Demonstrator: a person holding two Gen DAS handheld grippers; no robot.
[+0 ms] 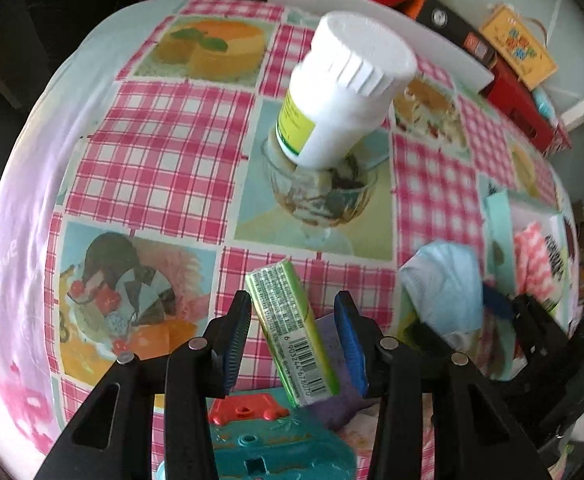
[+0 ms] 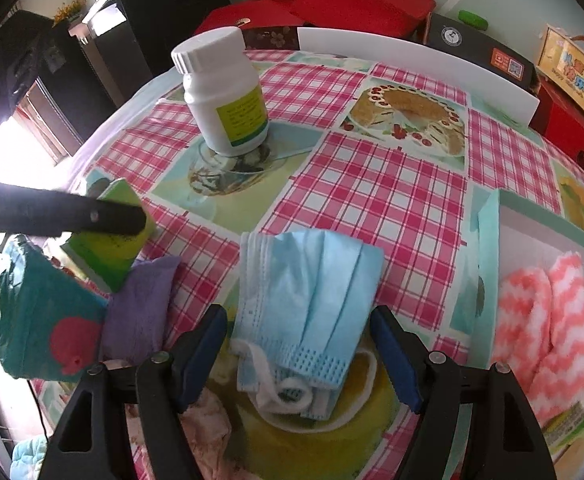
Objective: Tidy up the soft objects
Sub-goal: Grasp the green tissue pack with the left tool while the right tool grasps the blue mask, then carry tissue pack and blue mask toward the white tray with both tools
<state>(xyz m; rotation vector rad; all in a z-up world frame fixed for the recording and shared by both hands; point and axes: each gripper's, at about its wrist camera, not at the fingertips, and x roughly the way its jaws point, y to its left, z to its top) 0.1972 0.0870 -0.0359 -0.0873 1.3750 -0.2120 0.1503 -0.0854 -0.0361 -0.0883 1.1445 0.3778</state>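
On the checked pink-and-white cloth surface, two tools over soft things.

The left tool [image 1: 292, 340], part open, straddles a green cardboard packet [image 1: 292, 332] without a clear grip (it may tip onto the purple towel [image 2: 140, 304]). The right tool [image 2: 299, 352], wide open, brackets the pale blue pleated face mask [image 2: 307, 300]; its loose loops could snag.
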